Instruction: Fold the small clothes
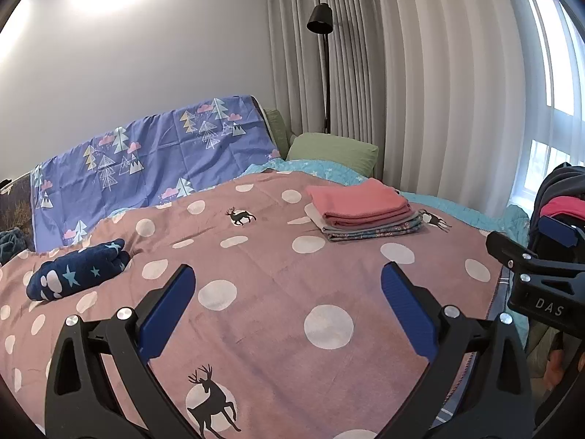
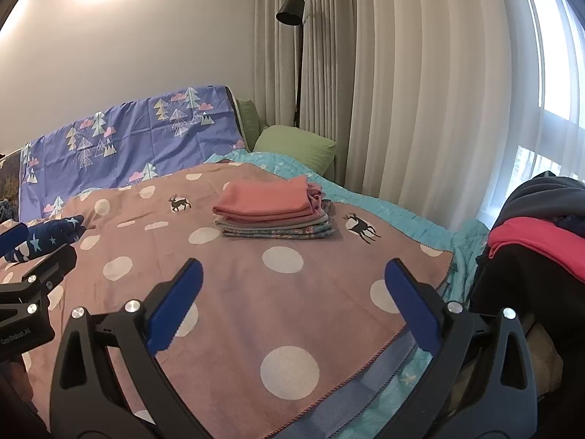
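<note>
A stack of folded small clothes, pink piece on top, lies on the pink polka-dot blanket at the far right; it also shows in the right wrist view. A pile of unfolded clothes with a red piece sits at the right, off the bed edge. My left gripper is open and empty above the blanket. My right gripper is open and empty above the blanket's right part; it shows at the right edge of the left wrist view.
A rolled dark blue star-print cloth lies at the left of the bed. A purple tree-print sheet drapes the headboard. A green pillow, a black floor lamp and grey curtains stand behind.
</note>
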A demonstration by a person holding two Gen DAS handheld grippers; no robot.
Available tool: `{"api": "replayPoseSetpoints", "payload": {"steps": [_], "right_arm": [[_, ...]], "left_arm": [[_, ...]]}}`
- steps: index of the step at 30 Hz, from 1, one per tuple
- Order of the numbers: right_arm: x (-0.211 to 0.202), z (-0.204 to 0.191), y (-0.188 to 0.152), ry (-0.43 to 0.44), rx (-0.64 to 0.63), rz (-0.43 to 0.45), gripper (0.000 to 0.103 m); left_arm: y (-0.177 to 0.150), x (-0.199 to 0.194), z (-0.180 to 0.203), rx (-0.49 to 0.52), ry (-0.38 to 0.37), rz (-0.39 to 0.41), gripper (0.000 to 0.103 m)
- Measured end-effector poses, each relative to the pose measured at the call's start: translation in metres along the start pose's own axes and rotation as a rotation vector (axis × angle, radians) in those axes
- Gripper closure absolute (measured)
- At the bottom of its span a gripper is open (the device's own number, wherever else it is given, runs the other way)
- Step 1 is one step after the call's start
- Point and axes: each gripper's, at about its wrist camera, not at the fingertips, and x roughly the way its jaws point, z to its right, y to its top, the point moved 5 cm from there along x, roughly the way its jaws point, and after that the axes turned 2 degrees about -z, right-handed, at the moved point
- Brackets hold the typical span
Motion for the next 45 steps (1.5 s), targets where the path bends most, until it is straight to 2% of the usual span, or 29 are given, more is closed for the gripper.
{"api": "replayPoseSetpoints", "payload": {"steps": [23, 45], "right_arm": [[-0.007, -0.017, -0.011, 0.021, -0.052, -0.019, 0.002], [-0.02, -0.024, -0.013, 0.034, -0.061, -0.011, 0.002]], "left_arm": [[-0.021, -0.013, -0.009, -0.039, 0.036, -0.018, 0.001], [-0.025, -0.023, 0.001, -0.029, 0.025, -0.018, 0.001]]}}
